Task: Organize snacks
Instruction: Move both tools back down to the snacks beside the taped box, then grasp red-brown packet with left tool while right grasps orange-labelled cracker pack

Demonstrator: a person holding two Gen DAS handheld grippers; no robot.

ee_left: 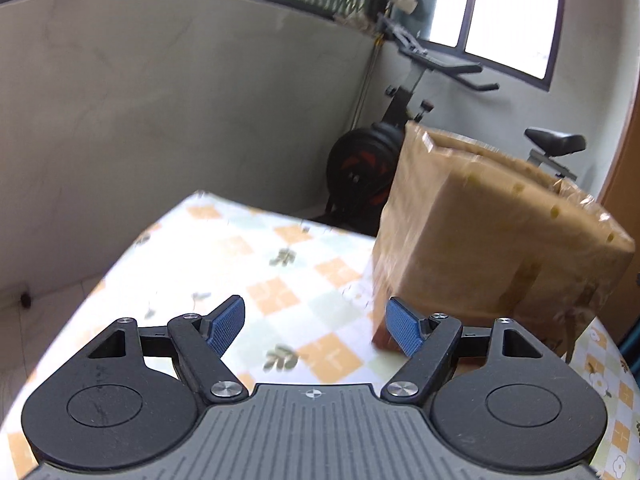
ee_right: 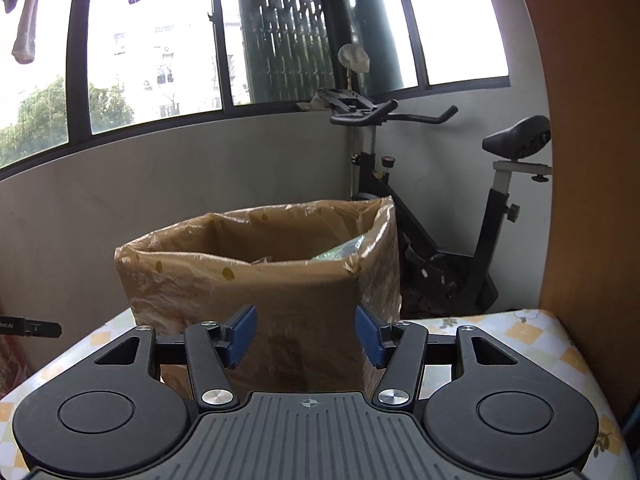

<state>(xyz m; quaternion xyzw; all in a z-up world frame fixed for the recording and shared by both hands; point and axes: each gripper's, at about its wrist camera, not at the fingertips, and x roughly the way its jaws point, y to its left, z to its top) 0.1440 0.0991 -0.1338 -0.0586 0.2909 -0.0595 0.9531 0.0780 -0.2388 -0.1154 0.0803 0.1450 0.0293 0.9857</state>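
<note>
A brown cardboard box lined with a brownish plastic bag [ee_right: 260,288] stands on the table with the checked cloth [ee_left: 248,264]. Inside it, a green-and-white snack packet [ee_right: 344,250] shows at the right inner wall. My right gripper [ee_right: 306,336] is open and empty, just in front of the box's near wall. My left gripper [ee_left: 316,330] is open and empty above the cloth; the box [ee_left: 480,240] stands to its right, close by the right finger.
An exercise bike [ee_right: 460,208] stands behind the table by the grey wall and windows. A wooden panel [ee_right: 592,160] rises at the right. The table's far and left edges show in the left wrist view. A dark object [ee_right: 32,328] pokes in at left.
</note>
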